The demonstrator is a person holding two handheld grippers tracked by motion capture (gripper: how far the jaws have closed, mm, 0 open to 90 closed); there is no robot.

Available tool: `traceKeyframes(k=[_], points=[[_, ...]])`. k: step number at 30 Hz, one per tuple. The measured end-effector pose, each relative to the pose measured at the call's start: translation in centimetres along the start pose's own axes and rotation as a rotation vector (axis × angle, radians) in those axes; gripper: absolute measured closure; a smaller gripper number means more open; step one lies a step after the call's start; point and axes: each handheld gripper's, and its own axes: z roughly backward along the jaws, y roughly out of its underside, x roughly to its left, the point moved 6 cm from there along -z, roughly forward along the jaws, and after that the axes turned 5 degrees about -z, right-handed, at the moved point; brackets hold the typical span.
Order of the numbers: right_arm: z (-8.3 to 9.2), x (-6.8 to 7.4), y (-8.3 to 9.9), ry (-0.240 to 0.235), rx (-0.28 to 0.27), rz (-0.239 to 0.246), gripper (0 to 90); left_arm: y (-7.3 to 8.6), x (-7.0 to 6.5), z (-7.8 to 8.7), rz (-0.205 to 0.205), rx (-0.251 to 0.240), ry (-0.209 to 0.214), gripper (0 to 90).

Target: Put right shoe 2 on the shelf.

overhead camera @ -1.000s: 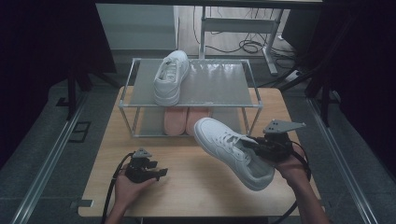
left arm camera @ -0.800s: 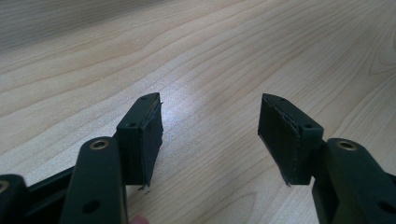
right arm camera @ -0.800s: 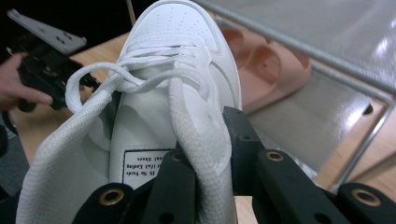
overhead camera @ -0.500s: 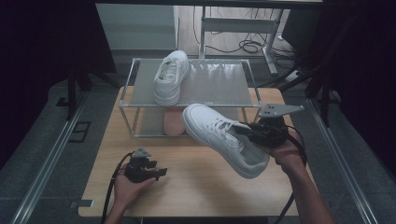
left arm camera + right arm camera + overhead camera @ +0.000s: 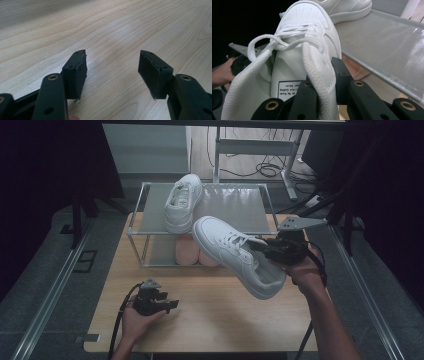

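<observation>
Wooden table (image 5: 210,315), metal shelf rack (image 5: 250,207) at back edge, white shoe (image 5: 183,202) on top, pink slippers (image 5: 192,252) under rack.

Left black two-jaw gripper (image 5: 112,72): flat rectangular jaw pads with rough, layered inner faces, each pad fixed by small dark screws. Jaw arms are rounded black bars with brass-coloured rivets. A black cable (image 5: 119,317) loops from its body.

Right black two-jaw gripper (image 5: 322,82): identical black bars and brass rivets. A grey three-cornered plate (image 5: 300,223) sits on top. Both forearms are bare, without sleeves.
</observation>
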Motion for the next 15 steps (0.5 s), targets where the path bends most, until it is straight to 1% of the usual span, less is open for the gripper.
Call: traceKeyframes(k=[2, 3, 9, 10, 11, 14, 15], points=[[-0.1, -0.3, -0.3, 0.007, -0.002, -0.006, 82.2, 0.0, 0.0, 0.0, 0.008, 0.000, -0.001, 40.3], [-0.1, -0.4, -0.4, 0.009, -0.003, -0.010, 82.2, 0.0, 0.0, 0.0, 0.001, -0.001, 0.000, 40.3], [-0.4, -1.1, -1.0, 0.028, -0.004, -0.023, 82.2, 0.0, 0.0, 0.0, 0.004, -0.006, 0.001, 40.3], [-0.4, -1.2, -1.2, 0.031, -0.004, -0.025, 82.2, 0.0, 0.0, 0.0, 0.011, -0.006, 0.001, 40.3], [-0.5, -1.5, -1.5, 0.039, -0.008, -0.032, 82.2, 0.0, 0.0, 0.0, 0.006, -0.005, 0.000, 40.3], [-0.6, -1.8, -2.0, 0.050, -0.010, -0.042, 82.2, 0.0, 0.0, 0.0, 0.011, -0.004, 0.001, 40.3], [-0.7, -2.2, -2.4, 0.064, -0.016, -0.052, 82.1, 0.0, 0.0, 0.0, 0.008, -0.004, 0.001, 40.3]])
